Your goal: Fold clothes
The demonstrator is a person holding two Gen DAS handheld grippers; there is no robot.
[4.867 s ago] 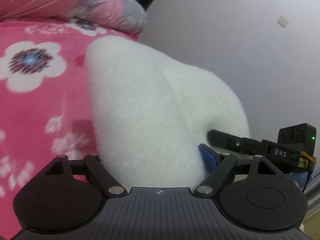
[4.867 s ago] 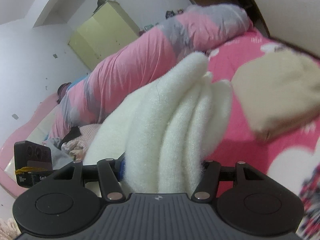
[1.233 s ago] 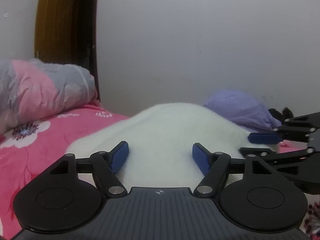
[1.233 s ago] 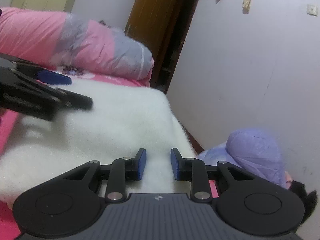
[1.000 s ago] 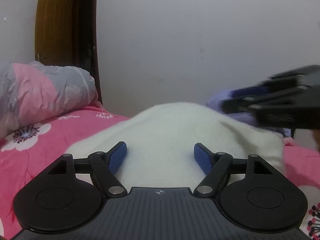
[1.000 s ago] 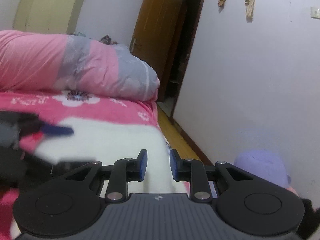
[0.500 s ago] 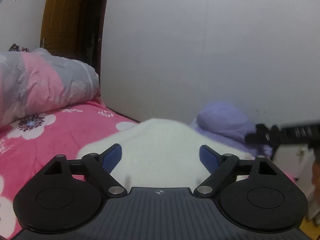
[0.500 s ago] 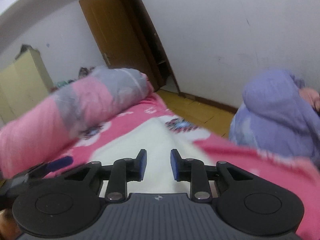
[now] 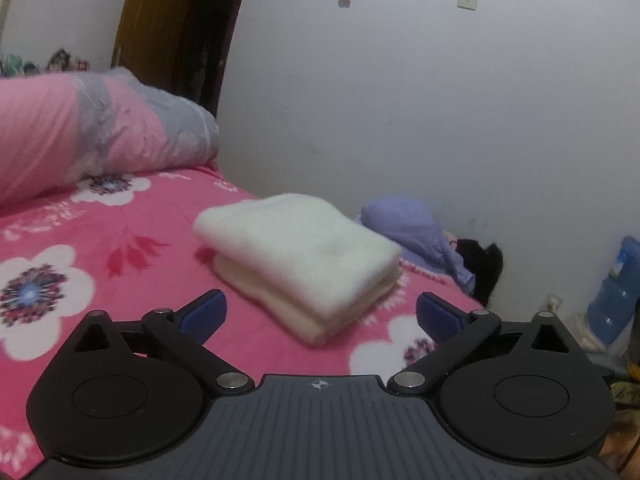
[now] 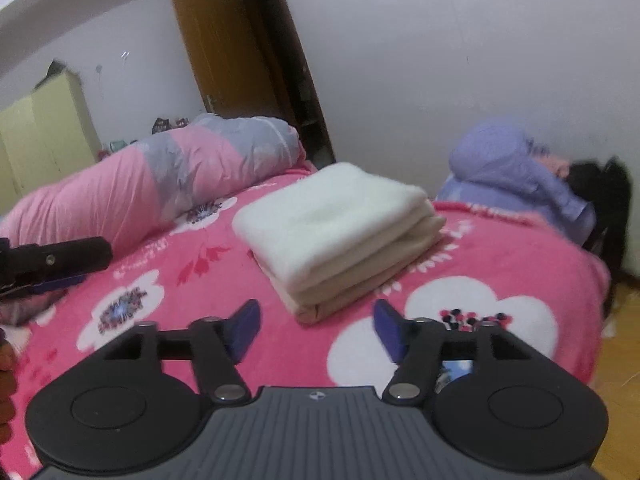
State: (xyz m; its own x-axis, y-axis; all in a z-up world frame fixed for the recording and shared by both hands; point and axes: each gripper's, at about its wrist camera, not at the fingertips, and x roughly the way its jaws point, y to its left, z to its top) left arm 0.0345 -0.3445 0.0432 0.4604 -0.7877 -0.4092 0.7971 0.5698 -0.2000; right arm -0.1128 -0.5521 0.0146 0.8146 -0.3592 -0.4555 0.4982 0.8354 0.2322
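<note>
On the fleecy floral blanket [image 10: 460,256] lies a folded, fuzzy white garment [image 10: 332,216].

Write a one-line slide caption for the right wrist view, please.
Folded white garment stacked on a beige one, on pink floral blanket, beyond the empty, opening right gripper.

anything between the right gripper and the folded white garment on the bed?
Nothing. In the right wrist view only bare pink floral blanket separates the opening, empty right gripper from the folded white garment.
</note>
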